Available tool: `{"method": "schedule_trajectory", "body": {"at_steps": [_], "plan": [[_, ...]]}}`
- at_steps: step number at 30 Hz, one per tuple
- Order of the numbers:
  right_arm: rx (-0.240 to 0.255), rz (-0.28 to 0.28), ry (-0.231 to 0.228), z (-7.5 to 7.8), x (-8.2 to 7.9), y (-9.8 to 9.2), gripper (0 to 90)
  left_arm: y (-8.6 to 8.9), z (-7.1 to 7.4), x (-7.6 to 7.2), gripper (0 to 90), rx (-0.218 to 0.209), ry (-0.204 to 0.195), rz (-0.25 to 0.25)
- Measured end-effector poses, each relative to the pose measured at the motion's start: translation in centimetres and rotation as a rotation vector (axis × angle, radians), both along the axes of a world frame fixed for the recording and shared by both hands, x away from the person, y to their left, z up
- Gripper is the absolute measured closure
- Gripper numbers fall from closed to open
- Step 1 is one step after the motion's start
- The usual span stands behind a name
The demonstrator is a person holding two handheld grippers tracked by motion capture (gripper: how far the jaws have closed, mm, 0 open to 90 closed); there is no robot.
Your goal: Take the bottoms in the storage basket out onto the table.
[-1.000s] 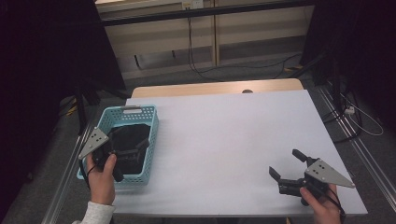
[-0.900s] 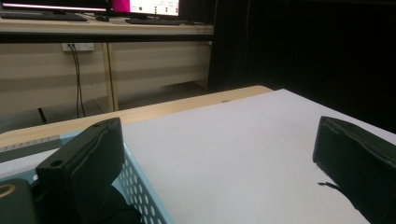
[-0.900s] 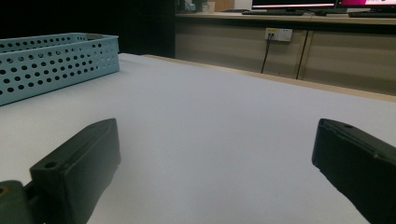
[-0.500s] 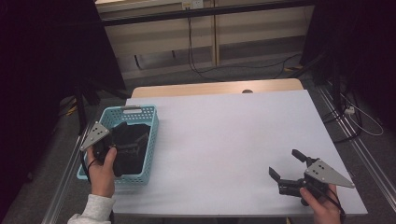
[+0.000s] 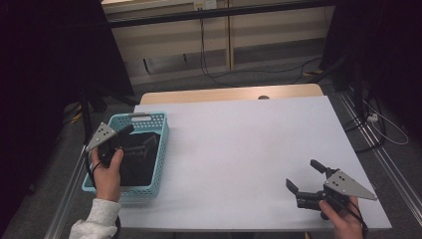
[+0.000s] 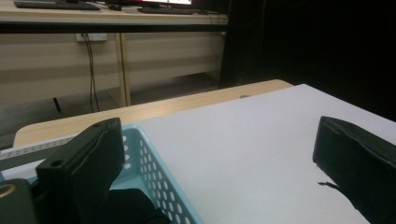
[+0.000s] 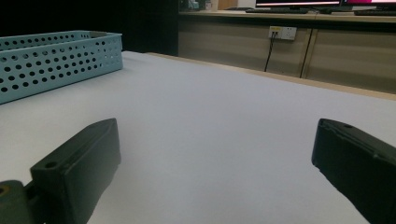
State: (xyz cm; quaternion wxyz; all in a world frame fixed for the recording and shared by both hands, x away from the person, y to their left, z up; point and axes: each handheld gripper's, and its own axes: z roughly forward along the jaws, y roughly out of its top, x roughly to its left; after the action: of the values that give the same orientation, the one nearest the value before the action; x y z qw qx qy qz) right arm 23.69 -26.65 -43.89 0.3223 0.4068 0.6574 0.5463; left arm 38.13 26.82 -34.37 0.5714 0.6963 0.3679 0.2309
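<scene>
A teal perforated basket (image 5: pixel 158 130) stands at the table's left edge with a black, soft-looking item (image 5: pixel 138 160) lying inside it. My left gripper (image 5: pixel 119 136) hovers over the basket's left side, open and holding nothing. In the left gripper view the jaws (image 6: pixel 219 140) are spread wide above the basket's rim (image 6: pixel 150 157), with the dark item (image 6: pixel 133 205) low between them. My right gripper (image 5: pixel 304 175) rests low near the table's front right corner, open and empty. In the right gripper view its jaws (image 7: pixel 215 135) point across the white top toward the basket (image 7: pixel 56 56).
The white tabletop (image 5: pixel 249 144) stretches between the basket and the right gripper. A wooden strip (image 5: pixel 224 93) runs along the far edge. Beyond it are desks, a wall socket and hanging cables (image 5: pixel 203 45). Metal rails (image 5: pixel 383 149) run along the right side.
My left gripper has lifted and shifted a little forward over the basket, still open. The right gripper has stayed put.
</scene>
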Motion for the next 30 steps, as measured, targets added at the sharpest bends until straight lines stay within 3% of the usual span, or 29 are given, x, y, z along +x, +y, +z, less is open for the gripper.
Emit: {"method": "schedule_trajectory", "body": {"at_steps": [13,17,27,30], "plan": [[0.000,0.005,0.000,0.0,0.0,0.0,0.7,1.1,-0.4,1.7,2.3,0.009,0.040,0.028],[-0.001,0.005,-0.001,0.0,0.0,0.0,0.7,1.0,-0.6,2.0,2.4,-0.005,0.046,0.009],[-0.001,0.011,-0.001,0.0,0.0,0.0,0.7,0.6,-0.5,3.0,2.8,0.056,0.060,-0.002],[-0.001,0.012,0.001,0.0,0.0,0.1,0.7,0.8,-0.6,3.4,2.8,0.047,0.070,0.001]]}}
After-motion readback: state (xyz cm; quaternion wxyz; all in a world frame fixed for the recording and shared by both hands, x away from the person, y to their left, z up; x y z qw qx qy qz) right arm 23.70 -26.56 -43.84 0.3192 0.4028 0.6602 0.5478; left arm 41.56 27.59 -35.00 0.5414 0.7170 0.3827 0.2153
